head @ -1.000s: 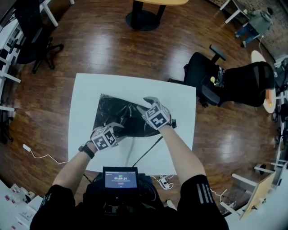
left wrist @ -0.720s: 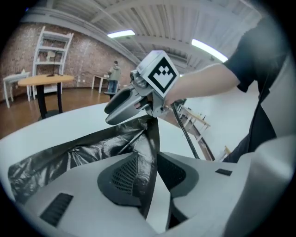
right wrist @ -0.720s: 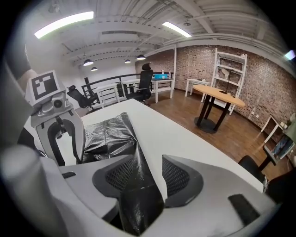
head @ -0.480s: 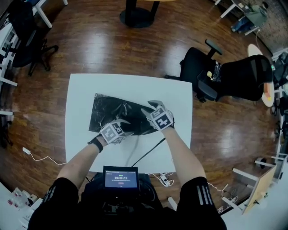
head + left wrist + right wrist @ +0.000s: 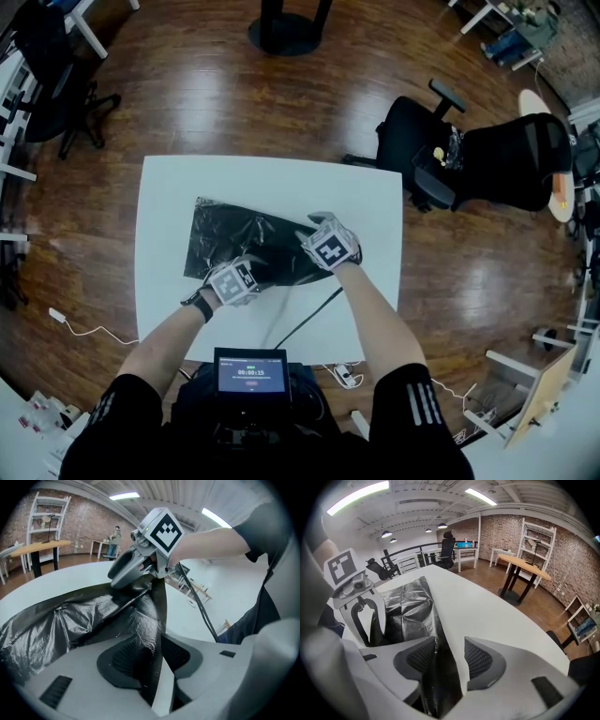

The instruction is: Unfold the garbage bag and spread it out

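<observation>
Down we look on a glossy brown wooden floor, and in the middle of it stands the white square desk, with a black office chair parked off its far right corner. On the desk lies the crinkled black plastic garbage bag, flat but rumpled and folded over on itself, stretching from the desk's left half across to the centre, well inside the edges. Both forearms reach in over the near edge. The right hand-held gripper sits at the bag's right end, pointing steeply down, jaws parted, a fold of the black film running up between the mesh pads with white desk showing in the gap, so the pads are not pinching it. The left hand-held gripper is planted at the bag's near edge, just beside its partner; its jaws have just been opening, the film's edge lies between them against one pad, and they are not clamped either. A thin black cable trails across bare desk toward the small lit screen at the person's chest.
</observation>
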`<action>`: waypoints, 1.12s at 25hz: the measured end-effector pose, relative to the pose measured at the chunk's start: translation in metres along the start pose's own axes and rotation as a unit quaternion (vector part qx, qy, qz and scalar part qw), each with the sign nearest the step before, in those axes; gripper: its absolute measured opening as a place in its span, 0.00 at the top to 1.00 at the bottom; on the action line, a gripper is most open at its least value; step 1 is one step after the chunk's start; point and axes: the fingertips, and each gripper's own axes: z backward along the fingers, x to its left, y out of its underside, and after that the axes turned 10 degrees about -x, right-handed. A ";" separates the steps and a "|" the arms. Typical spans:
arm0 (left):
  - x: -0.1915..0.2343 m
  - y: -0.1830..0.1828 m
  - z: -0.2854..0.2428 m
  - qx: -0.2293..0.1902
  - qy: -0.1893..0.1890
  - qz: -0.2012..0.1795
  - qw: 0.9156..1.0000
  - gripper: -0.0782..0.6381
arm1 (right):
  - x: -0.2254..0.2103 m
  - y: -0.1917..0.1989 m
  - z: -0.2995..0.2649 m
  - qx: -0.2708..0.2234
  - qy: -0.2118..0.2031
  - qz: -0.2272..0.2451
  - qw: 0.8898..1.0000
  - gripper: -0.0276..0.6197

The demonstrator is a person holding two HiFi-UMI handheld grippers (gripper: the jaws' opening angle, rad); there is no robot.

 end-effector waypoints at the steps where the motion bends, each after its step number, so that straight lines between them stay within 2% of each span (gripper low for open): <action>1: 0.000 0.000 0.000 -0.001 0.000 0.001 1.000 0.67 | -0.003 0.003 -0.003 0.007 0.002 0.000 1.000 0.61; 5: -0.001 0.001 -0.001 0.000 0.001 -0.005 1.000 0.67 | -0.014 0.007 -0.009 0.010 0.004 -0.016 1.000 0.60; 9: -0.004 0.003 0.001 -0.001 0.004 -0.007 1.000 0.67 | -0.016 0.003 -0.011 0.005 0.002 -0.010 1.000 0.59; 13: -0.007 0.006 0.002 0.000 0.006 -0.011 1.000 0.67 | -0.032 -0.003 -0.012 -0.006 0.023 -0.012 1.000 0.58; 17: -0.007 0.006 0.000 -0.006 0.004 -0.005 1.000 0.67 | -0.033 -0.004 -0.012 -0.012 0.015 -0.009 1.000 0.59; 21: -0.006 0.005 0.003 -0.001 0.000 -0.018 1.000 0.67 | -0.027 -0.018 0.000 -0.045 0.015 0.001 0.999 0.59; 25: -0.001 -0.013 0.020 -0.039 -0.022 -0.029 0.999 0.67 | -0.018 -0.044 0.032 -0.111 0.010 0.002 0.994 0.59; 28: 0.022 -0.028 0.046 -0.075 -0.073 -0.055 0.993 0.67 | -0.003 -0.048 0.054 -0.137 -0.015 0.011 0.990 0.60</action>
